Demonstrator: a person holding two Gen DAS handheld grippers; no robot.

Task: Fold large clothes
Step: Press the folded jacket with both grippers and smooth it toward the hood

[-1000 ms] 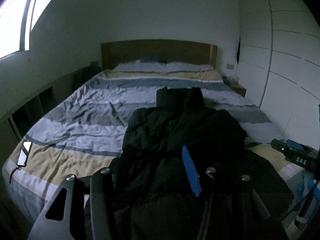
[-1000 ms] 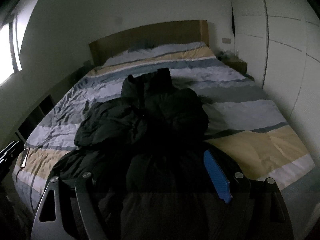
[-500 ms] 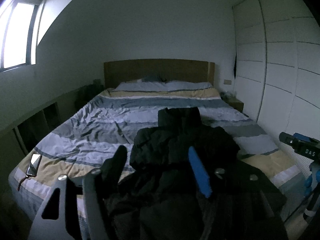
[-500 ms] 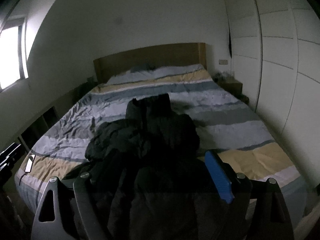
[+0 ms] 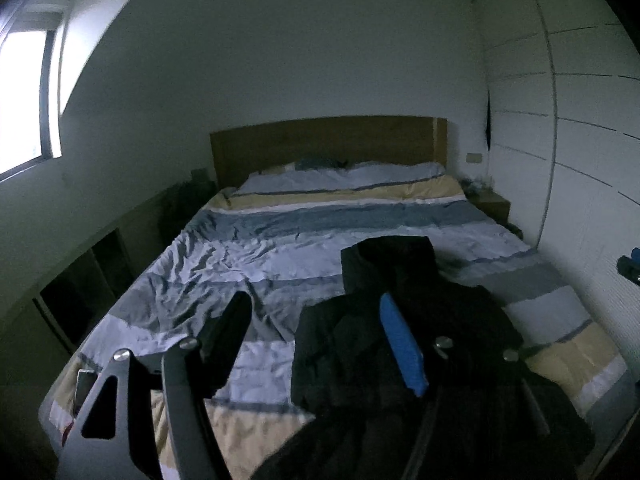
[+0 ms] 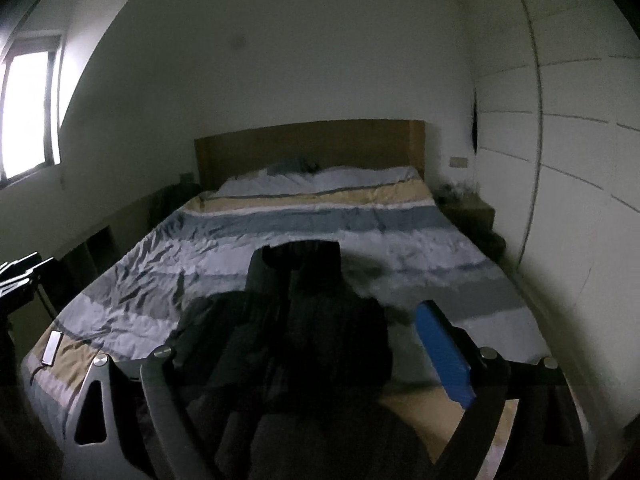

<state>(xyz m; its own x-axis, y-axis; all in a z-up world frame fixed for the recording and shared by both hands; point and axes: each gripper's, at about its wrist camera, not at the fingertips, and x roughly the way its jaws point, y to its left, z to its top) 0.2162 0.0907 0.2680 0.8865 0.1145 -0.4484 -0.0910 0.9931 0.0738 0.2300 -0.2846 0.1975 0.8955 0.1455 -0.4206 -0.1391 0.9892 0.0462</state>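
The left gripper (image 5: 316, 336) stood with jaws apart and nothing between them, having just been opening; the right gripper (image 6: 304, 344) likewise had been spreading wider, empty, above the black jacket (image 5: 404, 364). The jacket lay bunched at the foot of the striped bed (image 5: 256, 264), collar toward the wooden headboard (image 5: 328, 144). Both tools appeared to be between grips, one fold seemingly released. The next move would likely call for picking an edge or sleeve of the puffy, dark garment, hard to make out in dim light. A phone (image 6: 52, 347) lay near the bed's left corner, well apart from the jacket; a nightstand (image 5: 494, 205) and wardrobe (image 5: 580, 152) flanked the right.
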